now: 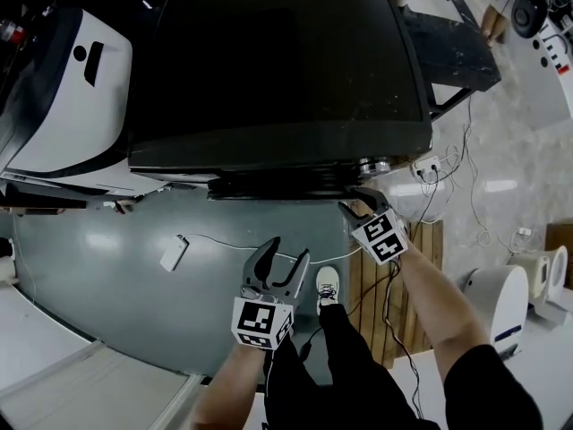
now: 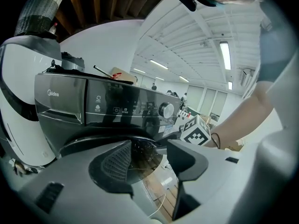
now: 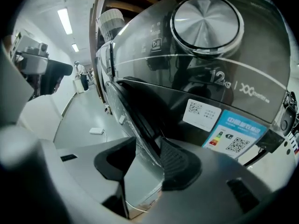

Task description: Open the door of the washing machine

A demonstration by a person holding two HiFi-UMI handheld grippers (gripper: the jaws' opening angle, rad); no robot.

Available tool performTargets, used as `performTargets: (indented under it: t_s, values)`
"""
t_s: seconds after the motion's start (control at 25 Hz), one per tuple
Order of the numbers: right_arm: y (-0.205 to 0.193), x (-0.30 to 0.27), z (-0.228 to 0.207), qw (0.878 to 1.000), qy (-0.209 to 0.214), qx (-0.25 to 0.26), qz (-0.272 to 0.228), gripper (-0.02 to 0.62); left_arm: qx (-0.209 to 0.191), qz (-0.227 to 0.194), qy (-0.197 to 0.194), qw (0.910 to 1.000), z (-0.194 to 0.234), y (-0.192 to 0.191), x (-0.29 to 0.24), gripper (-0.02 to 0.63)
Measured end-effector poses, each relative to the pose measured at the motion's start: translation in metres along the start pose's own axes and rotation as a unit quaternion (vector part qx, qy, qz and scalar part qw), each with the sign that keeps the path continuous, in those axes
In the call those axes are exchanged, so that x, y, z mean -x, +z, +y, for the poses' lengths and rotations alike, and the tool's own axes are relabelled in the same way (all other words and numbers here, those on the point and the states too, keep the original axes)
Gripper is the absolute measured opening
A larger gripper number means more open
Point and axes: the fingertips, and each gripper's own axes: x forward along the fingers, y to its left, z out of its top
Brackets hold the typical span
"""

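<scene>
The dark washing machine [image 1: 277, 61] fills the top of the head view, and its round door [image 1: 286, 184] bulges out below the front edge. My right gripper [image 1: 356, 202] is at the door's right side. In the right gripper view the door's rim [image 3: 135, 115] passes between the two jaws of my right gripper [image 3: 147, 160], with the ribbed pad [image 3: 180, 164] against it. My left gripper [image 1: 285, 256] hangs open over the floor in front of the machine with nothing in it. In the left gripper view my left gripper [image 2: 149, 155] faces the door [image 2: 93, 136] and the control knob [image 2: 166, 110].
A white machine [image 1: 63, 88] stands at the left. A white adapter [image 1: 173, 254] with its cable lies on the grey floor. A wooden pallet [image 1: 421, 267] and loose cables are at the right, beside a white drum-shaped appliance [image 1: 497, 298]. The person's shoe [image 1: 328, 287] is close below.
</scene>
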Motion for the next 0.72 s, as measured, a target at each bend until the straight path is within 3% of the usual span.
performTargets:
  t_s: [0.52,0.72]
  values:
    - [-0.034,0.025,0.054,0.999,0.042,-0.025,0.0,0.144,0.057,0.052,0.022,0.9968,0.002,-0.057,-0.025,0.256]
    - [-0.045,0.03,0.085,0.996,0.078,-0.033,0.008,0.144,0.072,0.064,0.033,0.9948,0.003,-0.073,-0.027,0.258]
